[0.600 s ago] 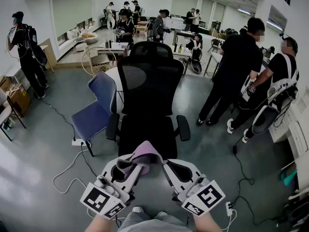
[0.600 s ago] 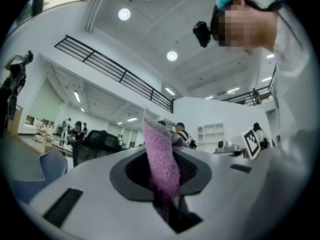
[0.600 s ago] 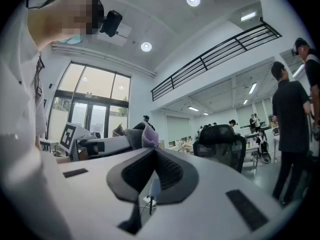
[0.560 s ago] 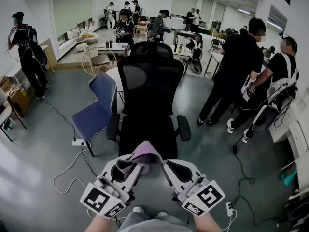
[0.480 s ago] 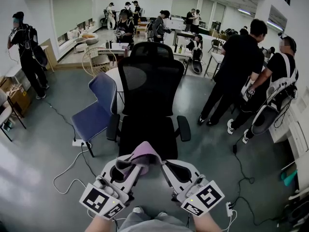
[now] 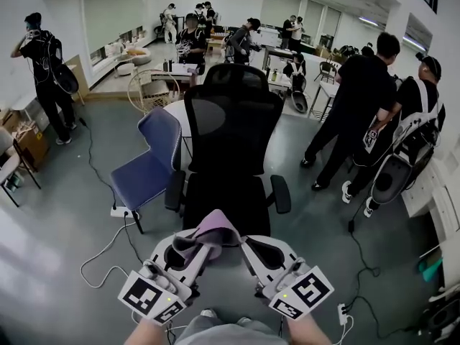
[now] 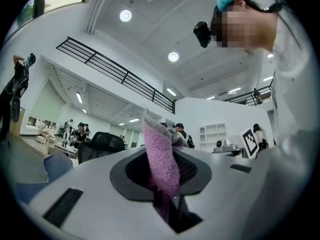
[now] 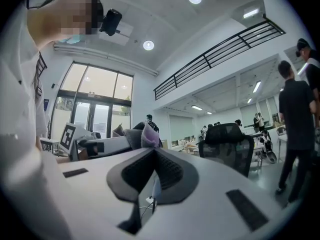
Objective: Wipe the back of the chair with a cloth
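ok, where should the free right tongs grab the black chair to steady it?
Probably the armrest nearest the right tongs: a narrow pad standing clear of the seat, so come from above, jaws across its width. The mesh backrest looks too broad to pinch.

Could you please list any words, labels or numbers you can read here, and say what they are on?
There is no readable text in any view.
On the left cube and right cube: black-and-white square patterns only, no letters.
On the cardboard box: any print is too small to read.
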`<state>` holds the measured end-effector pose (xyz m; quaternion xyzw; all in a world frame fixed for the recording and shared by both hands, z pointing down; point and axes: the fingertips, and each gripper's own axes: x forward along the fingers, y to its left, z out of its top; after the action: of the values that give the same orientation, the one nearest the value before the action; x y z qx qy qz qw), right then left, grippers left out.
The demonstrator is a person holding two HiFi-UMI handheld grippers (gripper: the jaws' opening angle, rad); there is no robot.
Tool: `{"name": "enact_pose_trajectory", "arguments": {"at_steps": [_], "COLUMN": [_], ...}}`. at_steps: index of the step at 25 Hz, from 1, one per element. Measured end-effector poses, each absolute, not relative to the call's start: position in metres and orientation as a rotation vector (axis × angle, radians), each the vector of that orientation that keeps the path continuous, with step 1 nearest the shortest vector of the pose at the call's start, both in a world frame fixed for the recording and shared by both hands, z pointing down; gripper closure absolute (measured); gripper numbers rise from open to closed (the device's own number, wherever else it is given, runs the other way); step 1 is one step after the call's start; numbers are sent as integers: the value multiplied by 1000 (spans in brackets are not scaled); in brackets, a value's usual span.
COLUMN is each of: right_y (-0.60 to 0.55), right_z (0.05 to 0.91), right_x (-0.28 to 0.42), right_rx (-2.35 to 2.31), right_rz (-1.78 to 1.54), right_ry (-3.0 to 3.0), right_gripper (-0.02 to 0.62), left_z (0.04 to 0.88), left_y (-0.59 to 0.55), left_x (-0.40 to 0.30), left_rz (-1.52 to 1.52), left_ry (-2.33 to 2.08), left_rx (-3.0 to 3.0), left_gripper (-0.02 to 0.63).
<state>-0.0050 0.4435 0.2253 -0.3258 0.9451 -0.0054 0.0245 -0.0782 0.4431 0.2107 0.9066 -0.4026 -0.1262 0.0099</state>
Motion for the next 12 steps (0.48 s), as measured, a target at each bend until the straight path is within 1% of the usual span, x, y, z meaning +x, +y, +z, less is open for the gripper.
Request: {"name": "enact_pose_trajectory", "arguments": {"at_steps": [8, 12], "right_y": [429, 427], "right_z": [221, 226], "right_x": [-13, -19], "right_rx": [-1028, -899], "right_rz": [-26, -57], "right_ry": [2895, 2943], "right_gripper": [588, 589], "left_z": [210, 213], "left_y": [424, 409], "left_x": [-96, -92], "left_rz": [-374, -372], "left_ry": [-1250, -1238], "left_rx": [2848, 2834], "left_gripper": [528, 528]}}
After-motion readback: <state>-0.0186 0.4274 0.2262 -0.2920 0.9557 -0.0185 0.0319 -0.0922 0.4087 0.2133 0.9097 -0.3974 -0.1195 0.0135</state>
